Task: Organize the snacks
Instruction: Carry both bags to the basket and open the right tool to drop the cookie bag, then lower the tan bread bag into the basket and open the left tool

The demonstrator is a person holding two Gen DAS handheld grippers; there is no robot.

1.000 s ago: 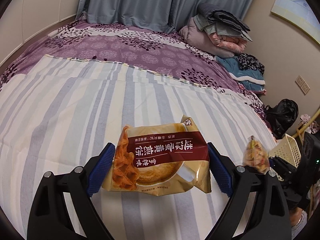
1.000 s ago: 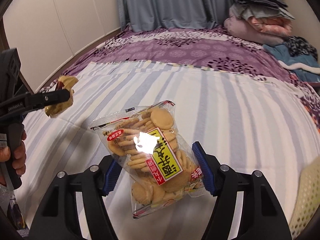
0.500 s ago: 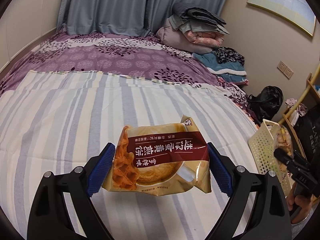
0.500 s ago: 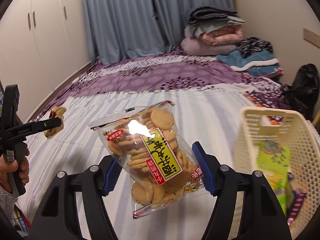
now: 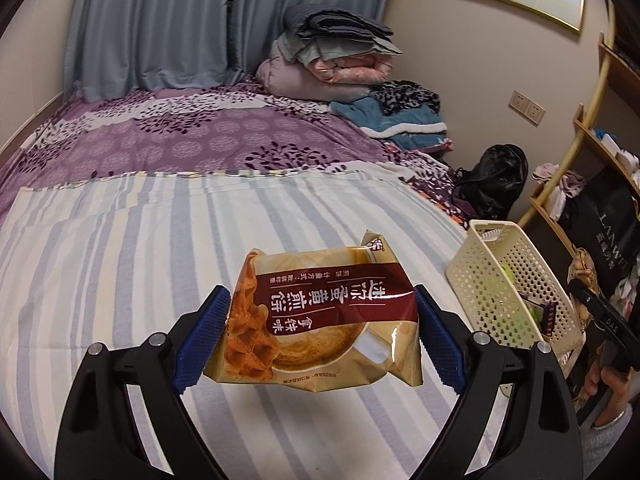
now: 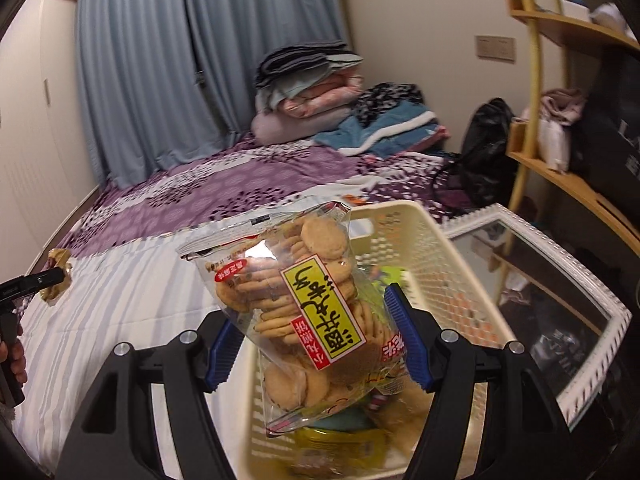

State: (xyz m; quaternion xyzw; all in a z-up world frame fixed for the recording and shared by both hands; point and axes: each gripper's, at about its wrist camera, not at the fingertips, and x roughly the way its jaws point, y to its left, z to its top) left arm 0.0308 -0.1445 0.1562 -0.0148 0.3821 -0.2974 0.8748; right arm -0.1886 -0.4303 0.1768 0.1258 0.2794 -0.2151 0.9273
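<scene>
Step in hand: carry-to-basket, both hands loaded.

Right gripper (image 6: 316,344) clamped on clear cookie bag (image 6: 296,296), pads pressing both sides near the lower half. Bag tilted, hanging right over the open cream basket (image 6: 452,280). Other snack packs already visible inside at the bottom. Basket standing on the striped bed sheet (image 6: 132,304) at the bed edge, white-framed mirror (image 6: 560,280) just beside it.

Left gripper (image 5: 320,336) clamped on brown-and-gold waffle pack (image 5: 320,316), held by its short ends, flat and clear of the sheet. Same basket (image 5: 496,280) off to its right, near but not under it. Right hand's tool visible at that frame's far right edge.

Judgement: cookie bag ready for release. Next move: lower slightly into the basket, spread the jaws, pull back up. Bag is tall and floppy, likely to land leaning on the wall or the packs below.

Then swing waffle pack over the rim and drop it the same way. Room above the basket looks tight for both grippers at once, so one after the other.
</scene>
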